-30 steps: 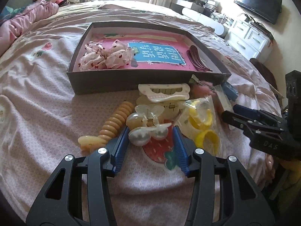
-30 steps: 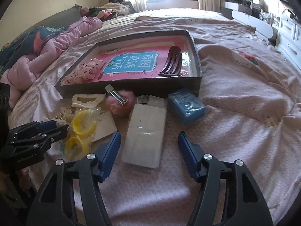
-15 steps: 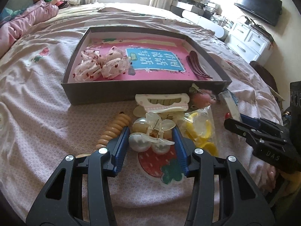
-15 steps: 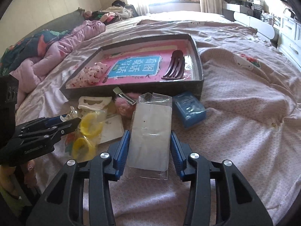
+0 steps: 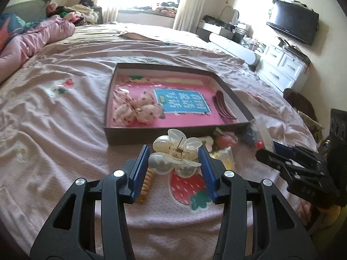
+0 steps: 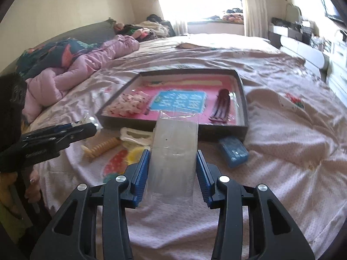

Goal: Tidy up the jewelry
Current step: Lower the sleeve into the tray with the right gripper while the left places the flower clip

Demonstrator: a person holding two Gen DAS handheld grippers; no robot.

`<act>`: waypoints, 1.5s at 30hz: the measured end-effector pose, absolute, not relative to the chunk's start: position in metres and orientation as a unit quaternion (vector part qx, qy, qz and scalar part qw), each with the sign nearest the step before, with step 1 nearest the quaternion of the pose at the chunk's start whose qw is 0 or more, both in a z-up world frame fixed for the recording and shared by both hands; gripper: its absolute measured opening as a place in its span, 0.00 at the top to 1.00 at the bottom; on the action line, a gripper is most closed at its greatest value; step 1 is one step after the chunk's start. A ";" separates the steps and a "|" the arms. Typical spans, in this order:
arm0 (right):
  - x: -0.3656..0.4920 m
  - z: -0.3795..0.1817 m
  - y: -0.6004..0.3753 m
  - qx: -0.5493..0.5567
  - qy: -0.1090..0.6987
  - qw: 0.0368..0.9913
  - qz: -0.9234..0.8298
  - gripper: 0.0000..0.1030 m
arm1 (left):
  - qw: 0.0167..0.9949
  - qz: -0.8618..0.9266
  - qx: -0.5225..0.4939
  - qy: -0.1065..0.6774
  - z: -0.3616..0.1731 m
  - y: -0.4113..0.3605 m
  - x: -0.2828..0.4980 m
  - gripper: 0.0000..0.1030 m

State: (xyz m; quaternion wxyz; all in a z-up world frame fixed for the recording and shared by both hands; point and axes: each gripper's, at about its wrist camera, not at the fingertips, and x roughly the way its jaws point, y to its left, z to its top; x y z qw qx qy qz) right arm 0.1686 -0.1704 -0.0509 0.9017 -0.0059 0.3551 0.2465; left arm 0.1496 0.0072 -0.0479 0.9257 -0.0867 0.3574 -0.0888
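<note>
Pearl claw clip (image 5: 174,157) sits pinched between the blue pads of the left gripper (image 5: 174,161), raised above the strawberry print (image 5: 187,187) on the pink bedsheet (image 5: 54,130). Clear plastic packet (image 6: 173,158) is clamped likewise in the right gripper (image 6: 173,166), narrowed onto its sides. Beyond both lies the grey tray (image 5: 134,137), holding a floral scrunchie (image 5: 138,108) and maroon comb (image 5: 222,107).

A wall-mounted television (image 5: 293,21) (dark) overlooks the pink quilt (image 6: 86,65).
</note>
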 end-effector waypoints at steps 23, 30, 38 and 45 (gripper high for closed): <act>0.199 0.000 -0.155 -0.018 0.295 0.921 0.254 0.61 | 0.941 -0.055 -0.107 0.316 -0.012 0.030 0.195 0.64; 0.229 0.013 -0.164 -0.002 0.278 0.933 0.227 0.61 | 0.938 -0.061 -0.106 0.324 -0.010 0.022 0.230 0.64; 0.267 0.014 -0.176 0.005 0.279 0.939 0.200 0.61 | 0.935 -0.077 -0.089 0.336 -0.018 0.005 0.258 0.64; 0.293 -0.006 -0.181 0.002 0.307 0.934 0.184 0.61 | 0.923 -0.100 -0.073 0.364 -0.039 -0.015 0.281 0.64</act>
